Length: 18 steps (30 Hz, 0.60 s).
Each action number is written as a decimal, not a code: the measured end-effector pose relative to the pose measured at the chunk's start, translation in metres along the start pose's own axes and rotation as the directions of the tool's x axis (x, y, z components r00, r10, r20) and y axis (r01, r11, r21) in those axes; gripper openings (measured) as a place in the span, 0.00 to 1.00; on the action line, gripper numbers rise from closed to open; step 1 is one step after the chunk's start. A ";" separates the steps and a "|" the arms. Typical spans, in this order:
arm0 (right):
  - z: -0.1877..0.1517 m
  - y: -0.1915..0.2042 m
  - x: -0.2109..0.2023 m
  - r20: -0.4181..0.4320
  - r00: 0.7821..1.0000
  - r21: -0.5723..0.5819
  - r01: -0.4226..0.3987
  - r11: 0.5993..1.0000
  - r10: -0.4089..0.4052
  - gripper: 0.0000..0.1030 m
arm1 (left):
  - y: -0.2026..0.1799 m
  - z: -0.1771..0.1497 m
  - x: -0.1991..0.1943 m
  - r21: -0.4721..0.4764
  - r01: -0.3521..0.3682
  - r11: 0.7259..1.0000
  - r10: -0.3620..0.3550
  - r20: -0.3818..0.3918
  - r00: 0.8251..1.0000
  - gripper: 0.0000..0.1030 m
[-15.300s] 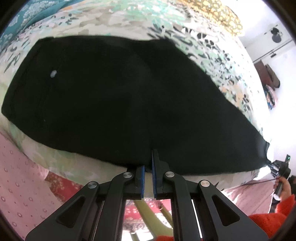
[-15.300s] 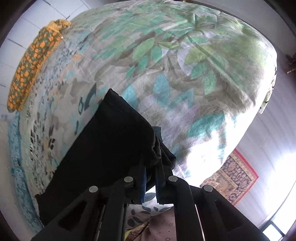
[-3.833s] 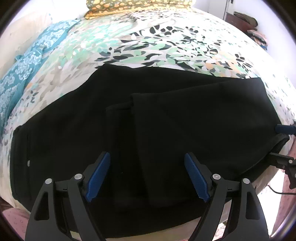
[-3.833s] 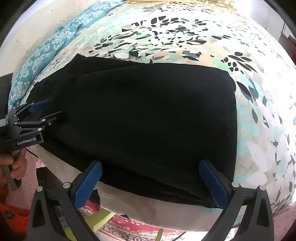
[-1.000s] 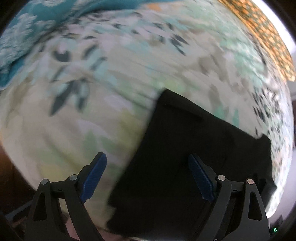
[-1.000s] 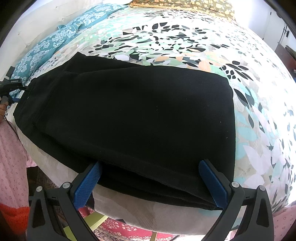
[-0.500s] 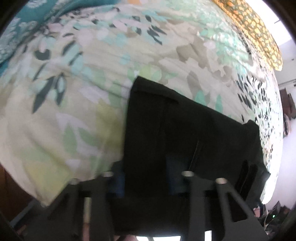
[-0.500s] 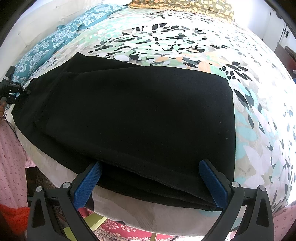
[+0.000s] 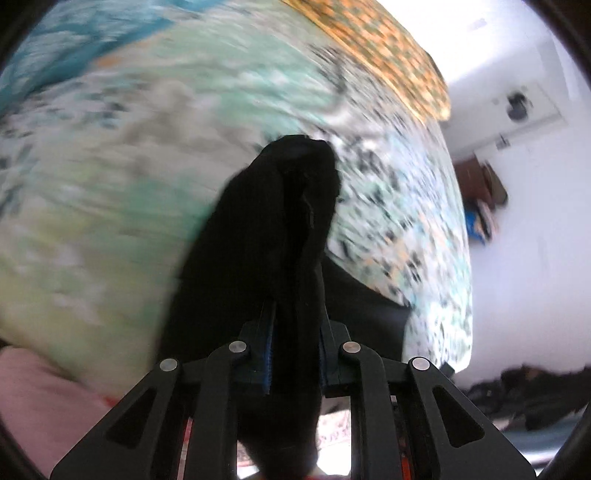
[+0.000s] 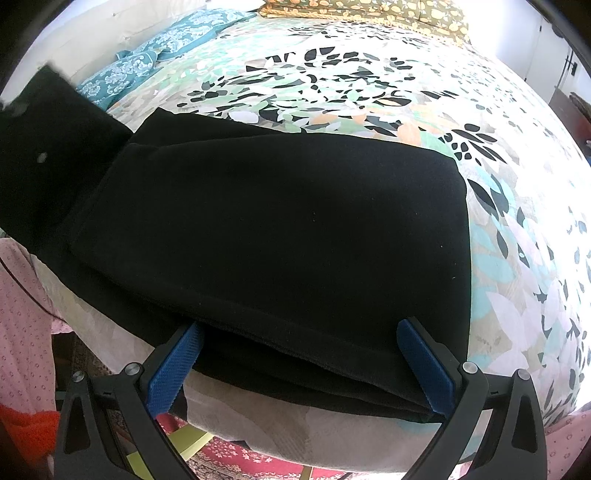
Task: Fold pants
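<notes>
The black pants (image 10: 280, 236) lie partly folded near the front edge of the bed. In the right wrist view their left end (image 10: 48, 155) is raised off the bed. My left gripper (image 9: 294, 343) is shut on that bunched black cloth (image 9: 273, 221) and holds it up above the bed. My right gripper (image 10: 299, 365) is open and empty, its blue pads (image 10: 173, 369) either side of the folded edge at the bed's front.
The floral bedsheet (image 10: 369, 85) covers the bed. A teal pillow (image 10: 155, 59) lies at the back left and an orange-patterned pillow (image 10: 369, 11) along the far edge. A red patterned rug (image 10: 258, 461) lies below. A white wall and door (image 9: 535, 147) stand beyond the bed.
My left gripper closed on the pants' left end and lifted it off the bed. The right gripper stayed still and open.
</notes>
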State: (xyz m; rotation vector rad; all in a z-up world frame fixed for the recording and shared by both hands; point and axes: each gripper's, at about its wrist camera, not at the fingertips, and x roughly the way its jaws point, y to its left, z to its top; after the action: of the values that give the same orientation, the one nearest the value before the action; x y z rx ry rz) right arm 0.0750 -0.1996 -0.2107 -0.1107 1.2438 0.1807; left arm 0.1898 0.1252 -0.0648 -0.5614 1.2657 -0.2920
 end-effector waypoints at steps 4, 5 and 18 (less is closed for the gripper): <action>-0.001 0.000 0.000 0.007 1.000 -0.005 0.001 1.000 -0.001 1.00 | -0.052 -0.017 0.076 0.077 0.054 0.996 -0.045 -0.115 0.992 0.14; -0.001 0.000 0.000 0.008 1.000 -0.005 0.001 1.000 -0.001 1.00 | -0.061 -0.022 0.093 0.090 0.066 0.994 -0.052 -0.150 0.987 0.14; 0.002 -0.003 -0.005 -0.024 0.999 -0.045 -0.044 0.998 0.043 1.00 | -0.053 -0.010 -0.009 0.228 -0.007 0.974 -0.025 0.136 0.990 0.80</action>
State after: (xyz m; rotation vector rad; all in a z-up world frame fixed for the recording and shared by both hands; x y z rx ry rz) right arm 0.0764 -0.2027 -0.2052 -0.1256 1.2655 0.2460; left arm 0.1832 0.0837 -0.0305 -0.3829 1.0784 -0.3939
